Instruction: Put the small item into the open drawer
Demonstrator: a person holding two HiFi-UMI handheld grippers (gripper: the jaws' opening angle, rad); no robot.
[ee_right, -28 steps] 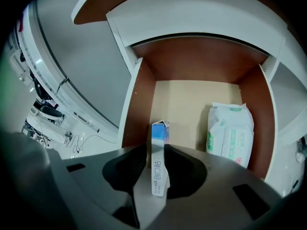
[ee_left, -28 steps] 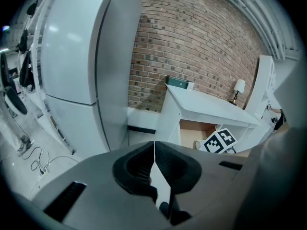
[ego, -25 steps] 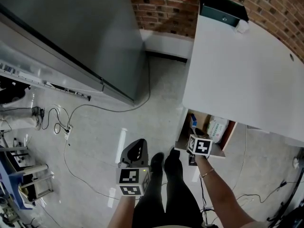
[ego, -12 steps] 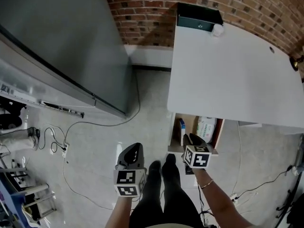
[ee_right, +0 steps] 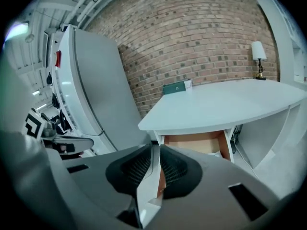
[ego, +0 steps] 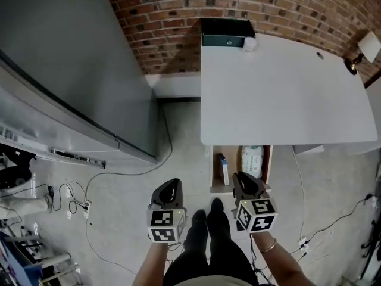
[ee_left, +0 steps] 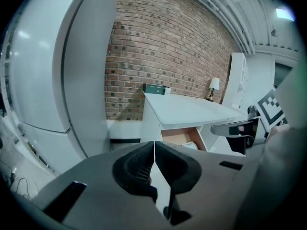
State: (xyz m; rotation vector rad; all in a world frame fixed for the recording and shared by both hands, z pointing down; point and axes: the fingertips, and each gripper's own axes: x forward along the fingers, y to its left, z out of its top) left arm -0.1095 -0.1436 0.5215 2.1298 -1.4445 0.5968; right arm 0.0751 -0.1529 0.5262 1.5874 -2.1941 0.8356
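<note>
Under the white desk [ego: 280, 94] the wooden drawer [ego: 214, 170] stands open. In it lie a blue box [ego: 223, 168] and a white packet [ego: 253, 159]. My right gripper [ego: 245, 182] hovers just before the drawer's front edge. Its jaws are closing, a narrow gap still shows between the pads [ee_right: 175, 169], and nothing is between them. The right gripper view shows the drawer [ee_right: 194, 143] straight ahead. My left gripper [ego: 169, 190] hangs over the floor to the drawer's left, shut and empty [ee_left: 154, 150]. A small white object [ego: 250, 43] sits on the desk's far edge.
A dark green box [ego: 225, 34] stands at the desk's back against the brick wall [ego: 178, 16]. A lamp [ego: 361, 50] is at the far right. A large grey panel [ego: 65, 70] fills the left. Cables [ego: 119, 177] trail over the floor. The person's legs [ego: 205, 237] stand between the grippers.
The right gripper has drawn back from over the drawer's front edge towards the person. The head view has swung so the whole desk shows. The left gripper has kept its place.
</note>
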